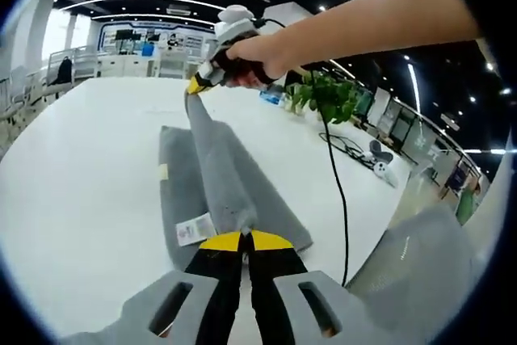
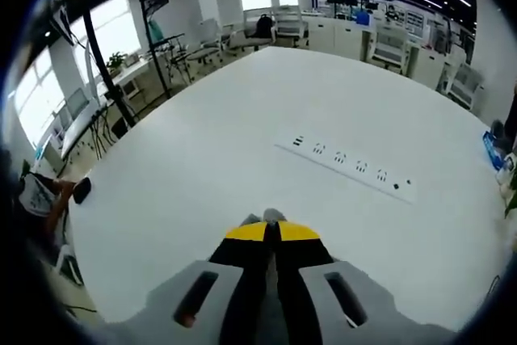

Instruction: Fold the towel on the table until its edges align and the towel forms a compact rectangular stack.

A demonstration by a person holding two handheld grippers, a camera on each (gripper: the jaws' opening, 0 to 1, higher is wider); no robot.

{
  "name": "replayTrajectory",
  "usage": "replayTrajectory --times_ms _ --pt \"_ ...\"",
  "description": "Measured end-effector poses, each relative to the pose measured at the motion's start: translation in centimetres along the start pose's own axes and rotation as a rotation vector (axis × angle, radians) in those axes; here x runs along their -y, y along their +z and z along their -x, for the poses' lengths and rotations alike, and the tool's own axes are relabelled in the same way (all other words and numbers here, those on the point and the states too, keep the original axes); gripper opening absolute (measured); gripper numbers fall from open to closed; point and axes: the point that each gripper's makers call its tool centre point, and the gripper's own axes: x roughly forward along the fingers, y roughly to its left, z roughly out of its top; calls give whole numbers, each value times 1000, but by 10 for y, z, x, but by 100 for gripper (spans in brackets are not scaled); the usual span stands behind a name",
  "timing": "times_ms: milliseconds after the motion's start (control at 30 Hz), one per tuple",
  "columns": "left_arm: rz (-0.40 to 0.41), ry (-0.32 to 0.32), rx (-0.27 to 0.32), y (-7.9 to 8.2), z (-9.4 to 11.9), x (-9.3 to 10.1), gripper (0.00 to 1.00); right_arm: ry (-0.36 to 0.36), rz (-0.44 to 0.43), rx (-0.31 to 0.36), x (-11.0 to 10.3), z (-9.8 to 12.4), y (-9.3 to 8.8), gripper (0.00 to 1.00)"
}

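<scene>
A grey towel point(image 1: 212, 175) lies lengthwise on the white table point(image 1: 89, 167), with a white care label point(image 1: 195, 229) near its close end. One long edge is lifted and stretched taut between both grippers. My left gripper point(image 1: 245, 237) is shut on the near corner of that edge. In the left gripper view the right gripper point(image 1: 196, 86), held by a person's hand, pinches the far corner above the table. In the right gripper view my right gripper point(image 2: 270, 228) is shut, with a sliver of grey towel point(image 2: 272, 216) showing at its tips.
A potted green plant point(image 1: 323, 96) and a black cable point(image 1: 339, 183) stand at the table's right side. A row of power sockets point(image 2: 351, 169) is set into the tabletop ahead of the right gripper. Chairs and desks point(image 2: 266, 30) line the room beyond.
</scene>
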Motion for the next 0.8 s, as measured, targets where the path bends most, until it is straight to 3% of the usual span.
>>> replayTrajectory --times_ms 700,800 --pt "47 61 -82 -32 -5 -23 2 -1 -34 1 0 -26 -9 2" --pt "49 67 -95 -35 -5 -24 2 27 -54 11 -4 -26 -7 2"
